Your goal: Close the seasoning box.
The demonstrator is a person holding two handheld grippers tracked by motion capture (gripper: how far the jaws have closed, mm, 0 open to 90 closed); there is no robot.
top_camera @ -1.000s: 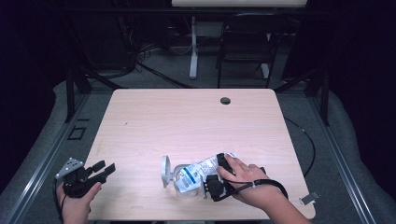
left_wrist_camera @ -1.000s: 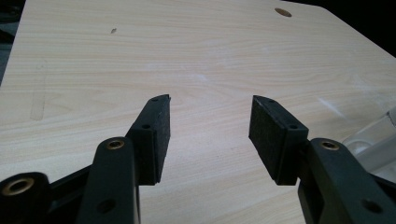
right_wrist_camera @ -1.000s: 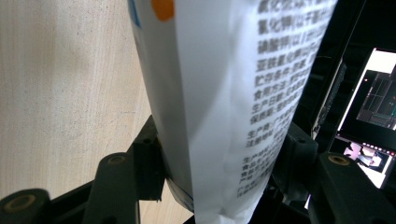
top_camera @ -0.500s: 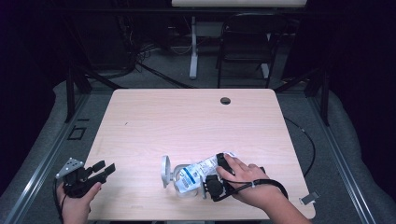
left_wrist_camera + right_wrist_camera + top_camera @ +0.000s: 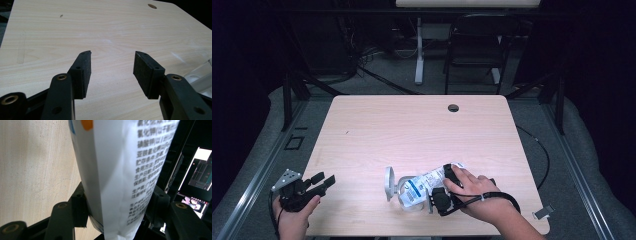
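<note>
white packet (image 5: 120, 177) clamped in right hand-held gripper (image 5: 117, 217)

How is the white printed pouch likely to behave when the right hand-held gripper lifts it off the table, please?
The white printed pouch will probably sag rather than stay stiff: it bulges and curves between the jaws of the right hand-held gripper. Its glossy film looks smooth, so it may slip unless pinched firmly. It seems light for its size.

High view is looking forward and down over the whole worktop (image 5: 412, 130) from afar. Left gripper view is skimming low across that worktop toward its far hole (image 5: 152, 6). Right gripper view is sitting tight against a white packet (image 5: 120, 170), worktop alongside.
</note>
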